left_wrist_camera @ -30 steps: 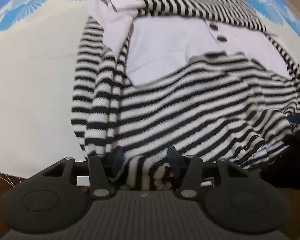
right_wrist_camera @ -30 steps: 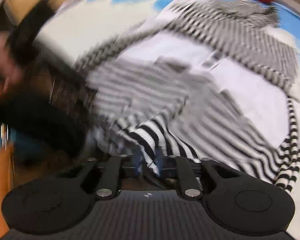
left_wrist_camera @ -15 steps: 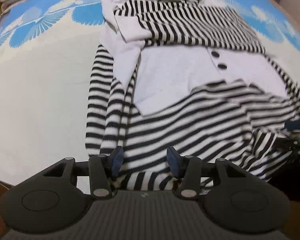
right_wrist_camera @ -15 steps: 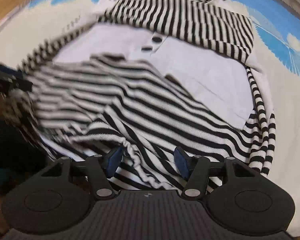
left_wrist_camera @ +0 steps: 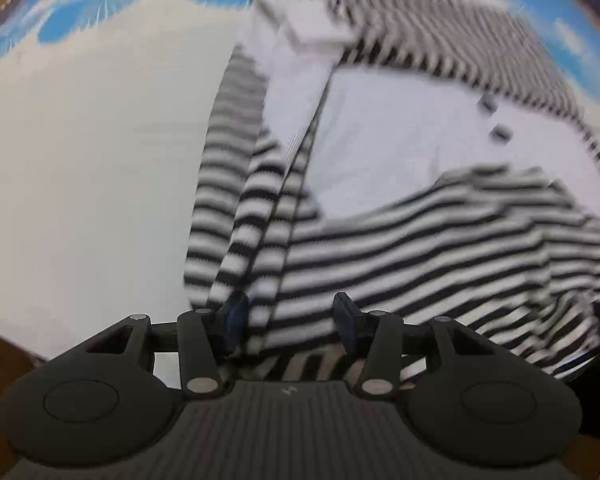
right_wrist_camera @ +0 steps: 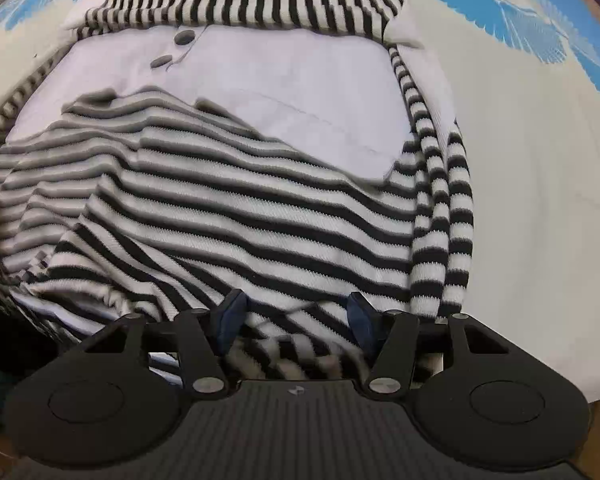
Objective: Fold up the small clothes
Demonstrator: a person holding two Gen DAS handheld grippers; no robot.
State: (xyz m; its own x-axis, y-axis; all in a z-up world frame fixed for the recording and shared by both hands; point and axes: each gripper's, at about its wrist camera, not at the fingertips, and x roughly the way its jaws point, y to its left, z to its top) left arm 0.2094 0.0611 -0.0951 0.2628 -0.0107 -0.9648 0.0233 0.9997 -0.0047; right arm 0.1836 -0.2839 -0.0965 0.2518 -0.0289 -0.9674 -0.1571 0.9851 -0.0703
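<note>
White bedspread (right_wrist_camera: 520,160) under striped sweater (right_wrist_camera: 220,208); both grippers' fingers (left_wrist_camera: 236,314) (right_wrist_camera: 230,314) released, seemingly above hem.

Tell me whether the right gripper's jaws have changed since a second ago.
Yes. The right gripper was pinched on the striped sweater; now its jaws stand apart over the hem, holding nothing.

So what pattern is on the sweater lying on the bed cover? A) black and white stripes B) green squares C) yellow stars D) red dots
A: the sweater shows black and white stripes across its body and sleeves, with a plain white panel carrying two dark buttons, and it lies on the blue and white bed cover.
</note>
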